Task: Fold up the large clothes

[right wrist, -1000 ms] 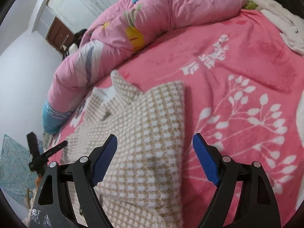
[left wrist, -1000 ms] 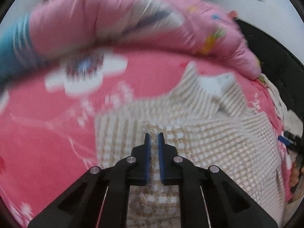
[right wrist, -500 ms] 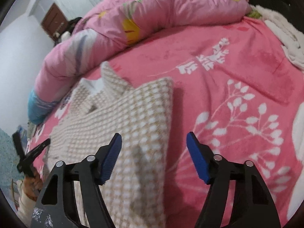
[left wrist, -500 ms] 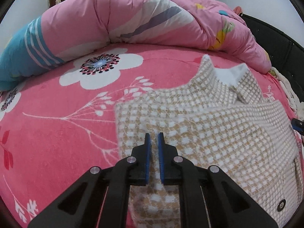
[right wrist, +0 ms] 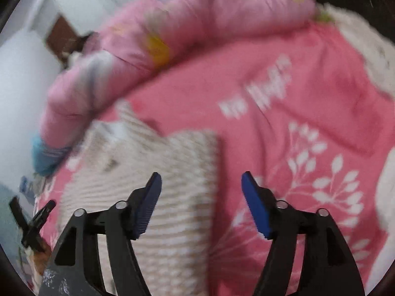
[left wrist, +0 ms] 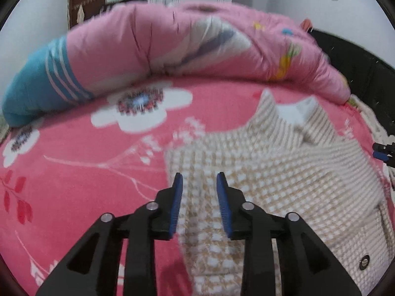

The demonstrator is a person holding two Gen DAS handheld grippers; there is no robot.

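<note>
With both my left tongs (left wrist: 199, 185) and right tongs (right wrist: 201, 185) released over the checked shirt (left wrist: 271, 185) lying partly folded on the pink bed (left wrist: 74, 185), I judge the next fold needs a fresh grip on its near edge.

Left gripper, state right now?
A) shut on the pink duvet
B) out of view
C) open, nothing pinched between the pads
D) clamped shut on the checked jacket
C: the left gripper shows a clear gap between its blue pads, with the beige-and-white checked jacket lying on the pink floral bedspread seen through that gap, not pinched.
</note>
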